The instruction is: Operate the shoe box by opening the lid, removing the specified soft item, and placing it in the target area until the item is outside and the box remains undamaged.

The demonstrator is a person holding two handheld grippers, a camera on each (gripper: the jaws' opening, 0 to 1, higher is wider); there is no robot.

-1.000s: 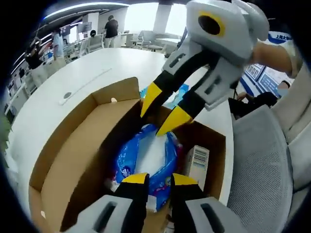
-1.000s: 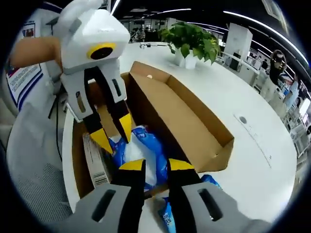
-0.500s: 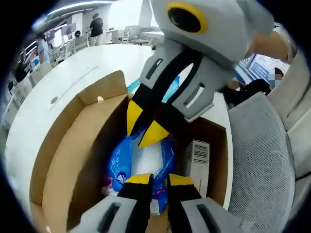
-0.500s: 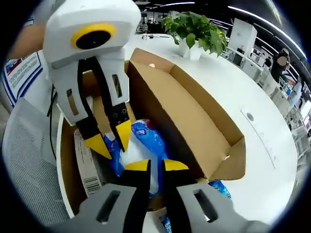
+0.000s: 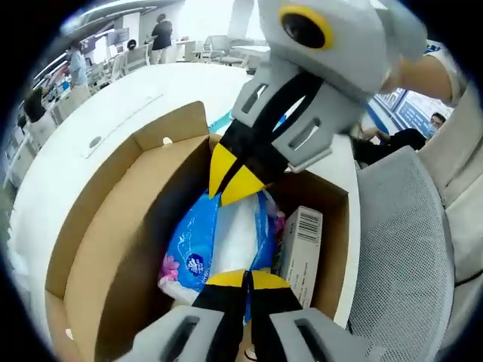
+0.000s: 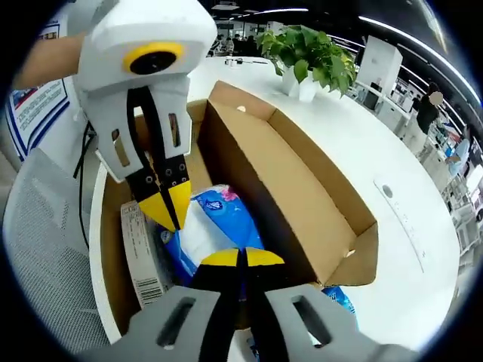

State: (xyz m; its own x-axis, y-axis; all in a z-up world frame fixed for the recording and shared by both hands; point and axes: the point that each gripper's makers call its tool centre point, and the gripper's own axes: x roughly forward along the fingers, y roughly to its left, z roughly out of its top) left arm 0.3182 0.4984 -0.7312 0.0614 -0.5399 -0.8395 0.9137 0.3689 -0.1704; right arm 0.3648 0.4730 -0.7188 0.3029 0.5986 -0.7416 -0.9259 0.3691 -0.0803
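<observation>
Now both tools have their yellow-tipped jaws pressed together on the blue-and-white soft pack: the left tool (image 5: pixel 245 277) pinches its near end at the bottom centre of the left gripper view, and the right tool (image 6: pixel 241 258) pinches the opposite end low in the right gripper view. Printed writing on the soft pack (image 5: pixel 219 241) is too small to read, and a barcode shows on the small white carton (image 5: pixel 299 249) beside it. Both lie inside the open cardboard shoe box (image 5: pixel 113 226) on the white worktop (image 5: pixel 83 143), its lid (image 6: pixel 302 188) folded back.
</observation>
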